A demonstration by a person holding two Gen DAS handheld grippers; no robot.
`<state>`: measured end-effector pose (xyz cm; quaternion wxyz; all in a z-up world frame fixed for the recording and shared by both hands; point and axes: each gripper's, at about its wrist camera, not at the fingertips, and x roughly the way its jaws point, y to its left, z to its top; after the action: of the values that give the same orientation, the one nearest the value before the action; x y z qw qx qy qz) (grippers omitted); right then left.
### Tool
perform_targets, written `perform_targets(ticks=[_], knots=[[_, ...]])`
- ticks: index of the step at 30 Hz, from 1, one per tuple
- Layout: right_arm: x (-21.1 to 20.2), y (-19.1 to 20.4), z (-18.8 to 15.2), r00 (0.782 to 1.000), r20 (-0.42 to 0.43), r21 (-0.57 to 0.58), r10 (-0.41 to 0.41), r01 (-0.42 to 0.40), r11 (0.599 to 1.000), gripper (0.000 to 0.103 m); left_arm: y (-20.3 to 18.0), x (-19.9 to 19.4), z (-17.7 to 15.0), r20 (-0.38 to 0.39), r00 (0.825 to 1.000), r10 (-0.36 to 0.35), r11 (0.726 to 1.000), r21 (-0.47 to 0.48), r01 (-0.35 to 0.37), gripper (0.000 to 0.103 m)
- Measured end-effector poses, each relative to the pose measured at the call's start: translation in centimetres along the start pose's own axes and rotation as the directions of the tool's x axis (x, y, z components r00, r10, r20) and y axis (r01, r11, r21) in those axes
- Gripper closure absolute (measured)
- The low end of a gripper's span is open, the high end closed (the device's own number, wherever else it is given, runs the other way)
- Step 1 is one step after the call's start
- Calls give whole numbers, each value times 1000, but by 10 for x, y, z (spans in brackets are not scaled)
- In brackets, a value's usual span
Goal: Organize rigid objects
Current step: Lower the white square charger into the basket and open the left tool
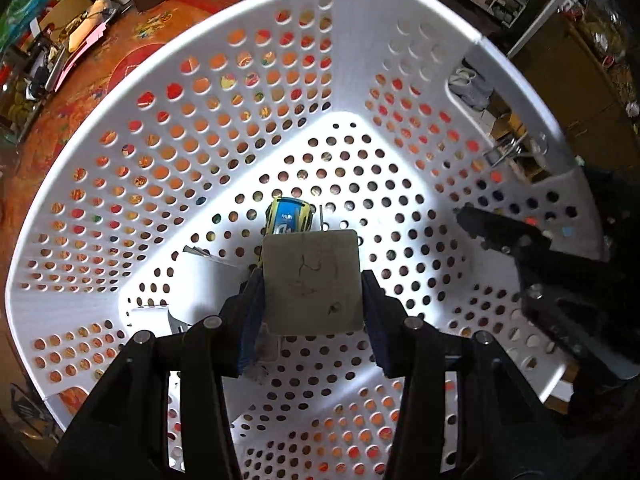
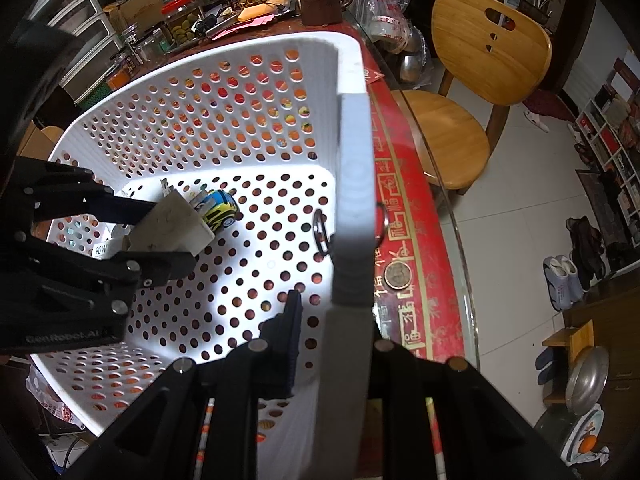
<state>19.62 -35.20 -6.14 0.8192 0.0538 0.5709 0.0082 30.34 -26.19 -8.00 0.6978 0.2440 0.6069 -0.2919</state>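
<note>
basket (image 2: 352,152) – white plastic, matt, smooth, walls and floor punched with round holes. square block (image 1: 314,282) – pale, matt, scuffed, dark scratch marks on face; material unclear. toy car (image 2: 218,208) – glossy painted shell, blue and yellow. left gripper (image 1: 314,304) – black matt plastic arms, bright metal pins. counter (image 2: 404,216) – red printed cover under clear glossy sheet. coin (image 2: 397,275) – dull metal. chair (image 2: 480,52) – varnished wood, smooth sheen.
</note>
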Motion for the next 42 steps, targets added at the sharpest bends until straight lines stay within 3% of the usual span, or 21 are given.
perform_targets(ticks=[30, 33, 35, 42], knots=[[1, 1, -1, 1000, 1, -4, -1, 1, 1000, 85, 2, 16, 7, -15, 999, 36, 999, 15, -36, 59], [1, 2, -1, 1000, 1, -3, -1, 1, 1000, 85, 0, 13, 8, 0, 998, 56, 998, 18, -56, 45], [1, 1, -1, 1000, 1, -2, -1, 1, 1000, 85, -1, 6, 7, 20, 995, 96, 995, 29, -96, 23], [0, 3, -2, 1000, -1, -5, -4, 4, 1000, 85, 6, -52, -17, 158, 963, 220, 975, 7, -224, 15]])
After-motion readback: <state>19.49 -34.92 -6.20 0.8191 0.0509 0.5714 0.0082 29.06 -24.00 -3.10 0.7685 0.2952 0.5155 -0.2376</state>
